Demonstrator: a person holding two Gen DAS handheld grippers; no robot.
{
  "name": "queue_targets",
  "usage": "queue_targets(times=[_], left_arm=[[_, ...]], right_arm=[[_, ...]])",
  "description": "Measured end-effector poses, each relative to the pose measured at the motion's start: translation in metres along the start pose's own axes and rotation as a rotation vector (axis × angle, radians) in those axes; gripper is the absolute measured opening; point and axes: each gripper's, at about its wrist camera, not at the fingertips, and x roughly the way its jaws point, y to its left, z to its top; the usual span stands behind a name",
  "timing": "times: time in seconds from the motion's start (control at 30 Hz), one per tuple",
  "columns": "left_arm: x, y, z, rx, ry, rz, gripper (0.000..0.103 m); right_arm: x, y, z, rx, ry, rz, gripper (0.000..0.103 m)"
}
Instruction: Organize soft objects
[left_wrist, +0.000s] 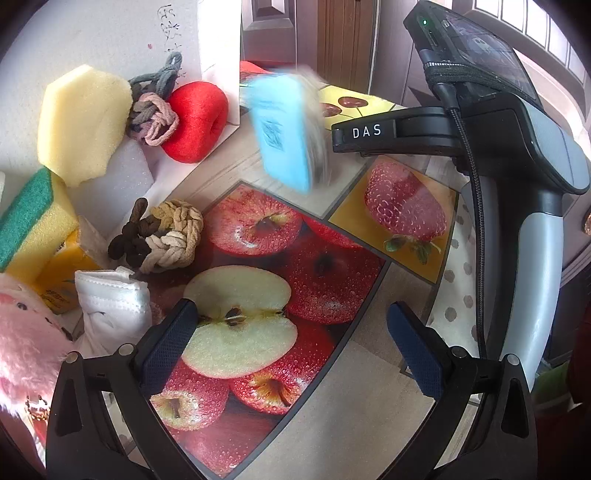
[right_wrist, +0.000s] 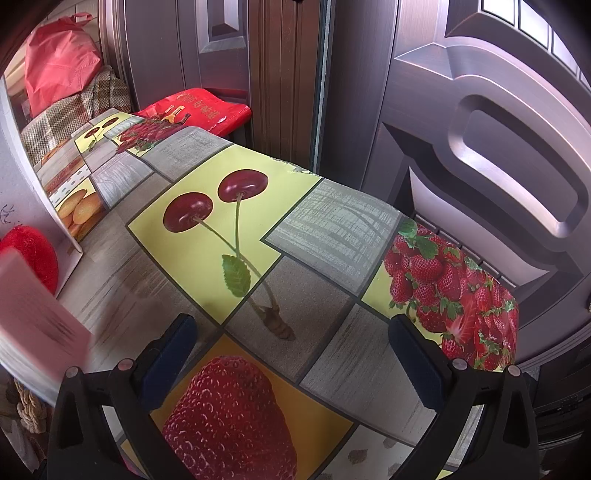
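Observation:
A pile of soft things lies at the left in the left wrist view: a pale yellow sponge, a grey-pink rope knot, a red soft ball, a green-topped sponge, a brown-beige rope knot, a white mask and a pink plush. A blue pack is tilted and motion-blurred just left of the right gripper's finger marked DAS, with nothing gripping it. My left gripper is open over the apple print. My right gripper is open and empty; a blurred pale pink flat thing is at its left.
A fruit-print tablecloth covers the table, whose far edge meets a brown door. A white board stands behind the pile. A red bag and a woven bundle sit at the far end.

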Motion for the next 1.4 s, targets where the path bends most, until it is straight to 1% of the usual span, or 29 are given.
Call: queue_targets(times=[1.4], left_arm=[[0.0017, 0.0012, 0.0019, 0.0, 0.0, 0.0, 0.102]], right_arm=[[0.0005, 0.001, 0.0001, -0.002, 0.0, -0.002, 0.103]])
